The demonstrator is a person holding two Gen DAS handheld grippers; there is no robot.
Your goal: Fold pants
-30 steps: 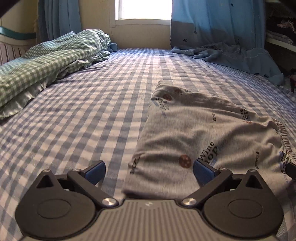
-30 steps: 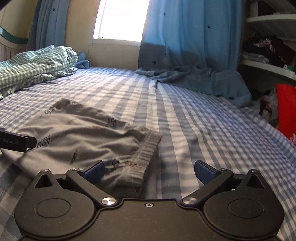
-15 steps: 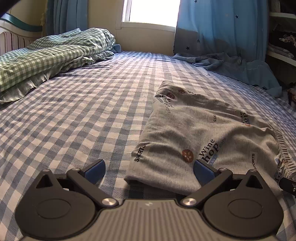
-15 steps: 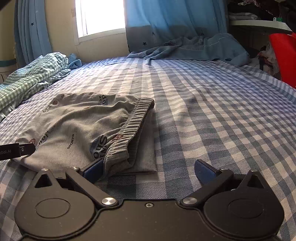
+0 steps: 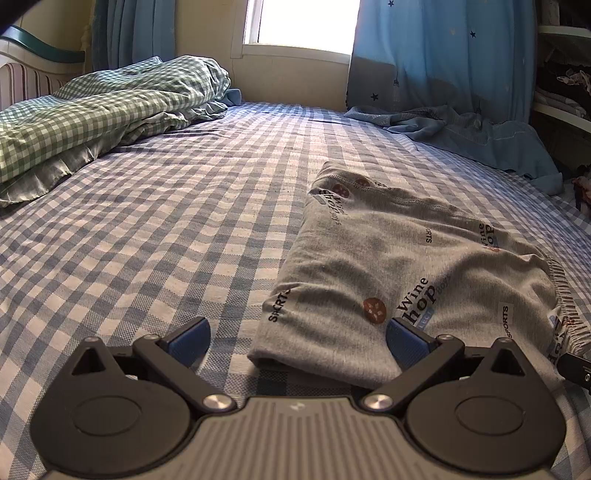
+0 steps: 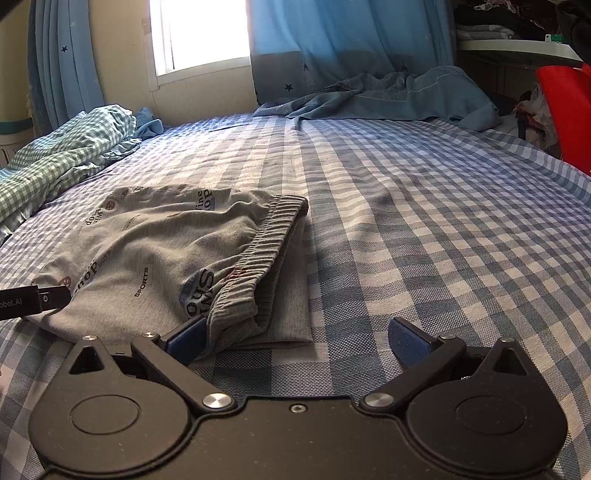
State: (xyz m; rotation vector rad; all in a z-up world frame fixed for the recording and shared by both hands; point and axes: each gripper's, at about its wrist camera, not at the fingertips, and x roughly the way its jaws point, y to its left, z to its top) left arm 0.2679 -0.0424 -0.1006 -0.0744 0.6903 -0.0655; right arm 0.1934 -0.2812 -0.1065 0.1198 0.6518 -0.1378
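Grey printed pants lay folded flat on the blue-checked bed, toward its near edge; long axis ran from near to far, roughly toward the window, with the elastic waistband along the right side and the hemmed end farthest away; lower layer of fabric protruded beyond the waistband on the right.

Left hand-held gripper stood spread wide, empty, at the near folded edge; near-left corner of the pants lay between its blue pads, ungripped.

Right hand-held gripper likewise spread wide, empty; left pad just against the near waistband corner, contact not certain; right pad over bare sheet.

Green-checked bedding heaped far left, well apart from the pants; blue curtain trailing onto the far right of the bed.
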